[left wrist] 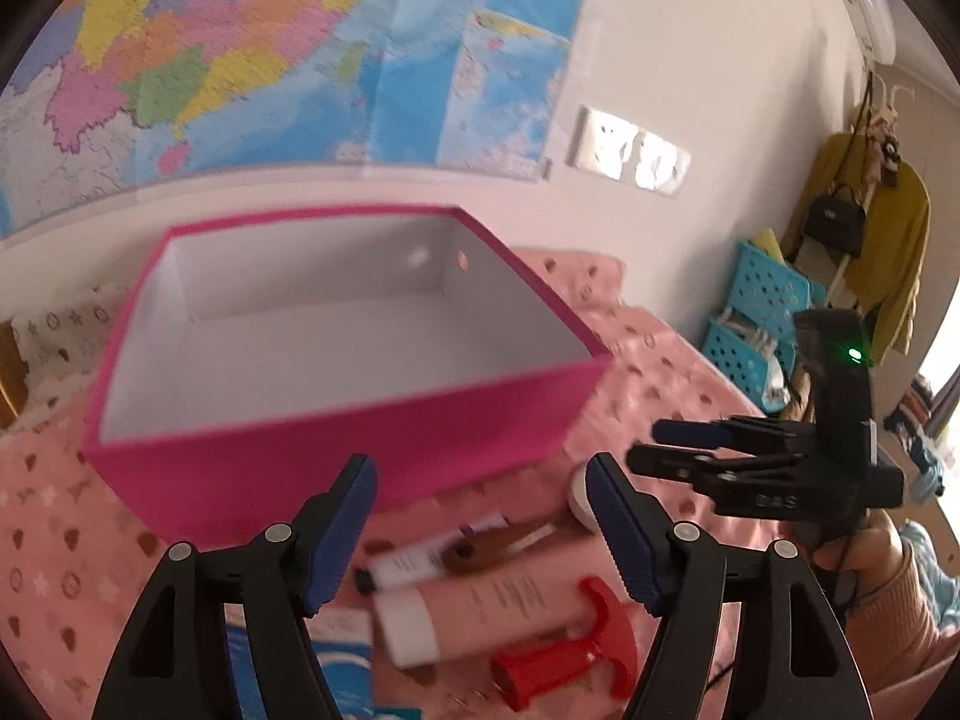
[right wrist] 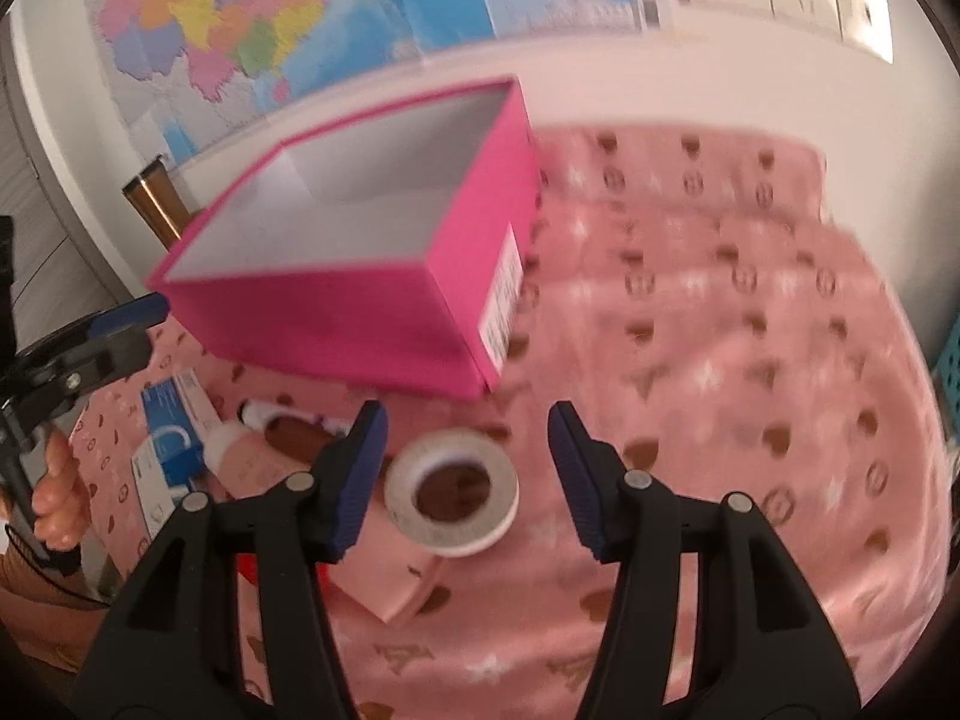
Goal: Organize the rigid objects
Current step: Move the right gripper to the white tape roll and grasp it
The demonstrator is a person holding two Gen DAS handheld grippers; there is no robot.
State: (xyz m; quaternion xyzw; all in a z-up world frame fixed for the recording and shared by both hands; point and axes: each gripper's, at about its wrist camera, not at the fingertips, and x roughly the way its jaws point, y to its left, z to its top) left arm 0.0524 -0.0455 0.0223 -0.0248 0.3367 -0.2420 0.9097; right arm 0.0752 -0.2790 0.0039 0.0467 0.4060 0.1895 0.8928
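Observation:
An open pink box [left wrist: 336, 456] with a white, empty inside stands on the pink bedspread; the right wrist view shows it too [right wrist: 324, 324]. In front of it lie a pink tube [left wrist: 480, 606], a red T-shaped tool [left wrist: 576, 648], a brown item [left wrist: 498, 543], a small white tube [left wrist: 408, 564] and a blue carton [right wrist: 171, 444]. My left gripper [left wrist: 480, 480] hangs open above these items with nothing in it. My right gripper [right wrist: 468, 420] is open over a white tape roll [right wrist: 450, 492], and its pads do not touch the roll. Each gripper shows in the other's view: the right gripper [left wrist: 648, 443] and the left gripper [right wrist: 147, 330].
A pink patterned bedspread [right wrist: 750, 360] covers the surface, with open cloth to the right of the box. A map [left wrist: 210, 60] and wall sockets [left wrist: 630, 150] are behind. Blue baskets [left wrist: 762, 312] and a yellow coat [left wrist: 888, 252] stand at the right. A hand [right wrist: 57, 498] grips the left handle.

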